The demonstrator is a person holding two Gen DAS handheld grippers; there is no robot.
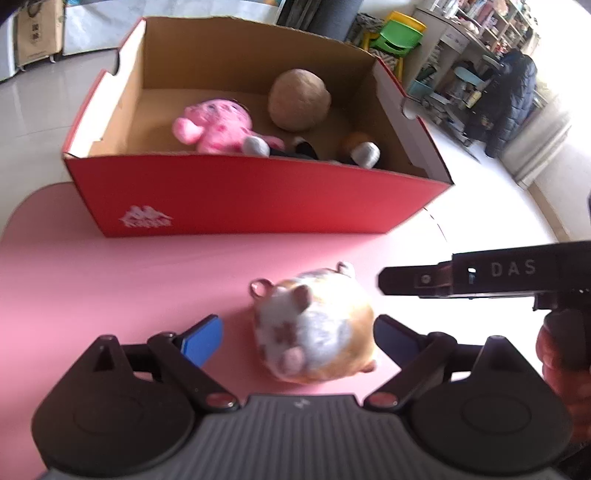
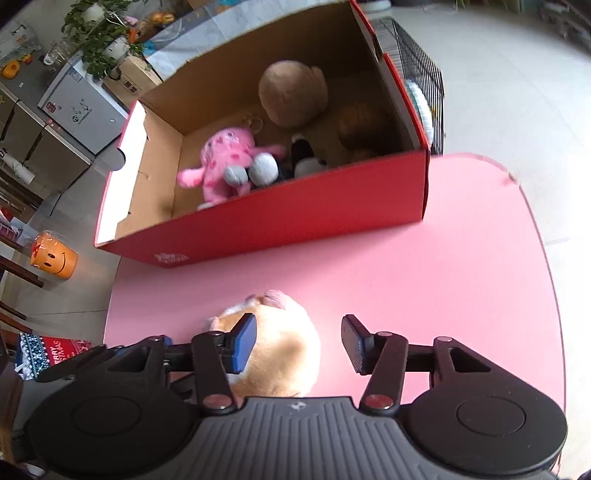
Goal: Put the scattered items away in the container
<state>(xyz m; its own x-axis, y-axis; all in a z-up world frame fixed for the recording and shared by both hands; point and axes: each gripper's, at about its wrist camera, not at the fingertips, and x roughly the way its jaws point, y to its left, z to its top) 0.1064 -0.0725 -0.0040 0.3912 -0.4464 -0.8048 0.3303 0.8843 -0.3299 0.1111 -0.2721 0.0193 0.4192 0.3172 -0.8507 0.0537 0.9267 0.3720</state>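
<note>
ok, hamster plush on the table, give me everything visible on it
The hamster plush is round and soft-looking, orange-tan with a white belly and face, pink paws and small pink ears. It lies belly-up on the pink table, in front of the red box and apart from it. It sits between the open left gripper pads; the right-hand pad looks close or touching, the other is clear. In the right wrist view it appears partly behind the right gripper's left finger; contact is unclear.

A: Location type?
B: Lived-in home interior. Indicators: tiled floor [image 1: 44,96], stacked children's plastic chairs [image 1: 397,35], cluttered shelving [image 1: 476,44]
A: Further evidence?
B: Potted plant [image 2: 99,33] on a small white appliance [image 2: 83,110], wire pet cage [image 2: 417,74], orange smiley bucket [image 2: 53,258]
</note>
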